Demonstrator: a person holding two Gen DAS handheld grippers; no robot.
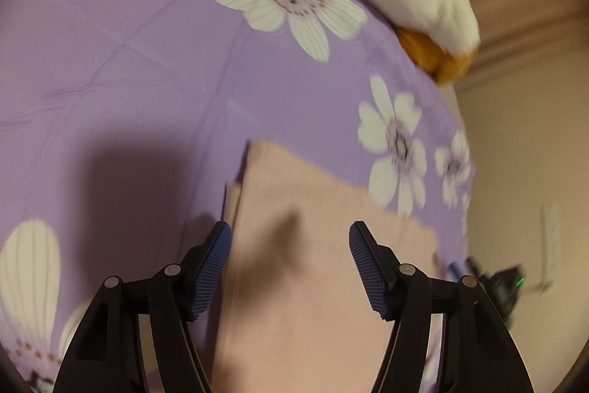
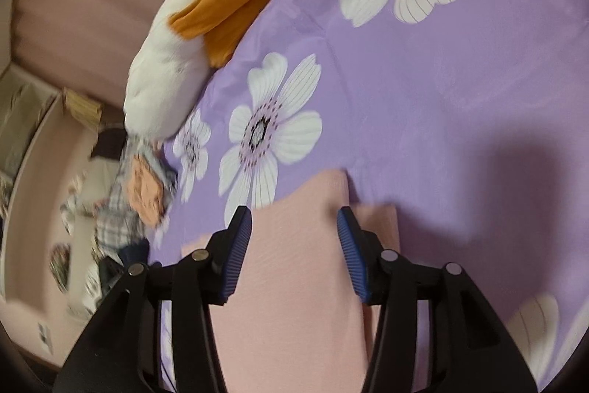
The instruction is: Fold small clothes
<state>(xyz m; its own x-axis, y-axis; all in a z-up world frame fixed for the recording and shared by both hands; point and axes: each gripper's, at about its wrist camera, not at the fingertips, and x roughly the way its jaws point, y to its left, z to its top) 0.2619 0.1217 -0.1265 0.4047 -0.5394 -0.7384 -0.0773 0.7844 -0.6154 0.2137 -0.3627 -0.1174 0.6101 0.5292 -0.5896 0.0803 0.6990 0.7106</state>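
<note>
- Pink cloth (image 1: pixel 294 282) lies folded on the sheet (image 1: pixel 147 61) — we judge one fold done
- Left gripper (image 1: pixel 290 238) and right gripper (image 2: pixel 294 223) gape, holding nothing
- Next, we regrasp an edge — squarely

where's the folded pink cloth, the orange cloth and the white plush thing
folded pale pink cloth (image 2: pixel 294 245), right wrist view, flat middle of its top layer
orange cloth (image 2: pixel 228 13), right wrist view, its broad middle fold
white plush cushion (image 2: pixel 162 80), right wrist view, its rounded white side below the orange cloth

Purple bedsheet with white flowers (image 1: pixel 147 69) spread flat; white-and-orange plush toy (image 2: pixel 165 76) at bed edge; checked fabric heap (image 2: pixel 117 220) beyond.
</note>
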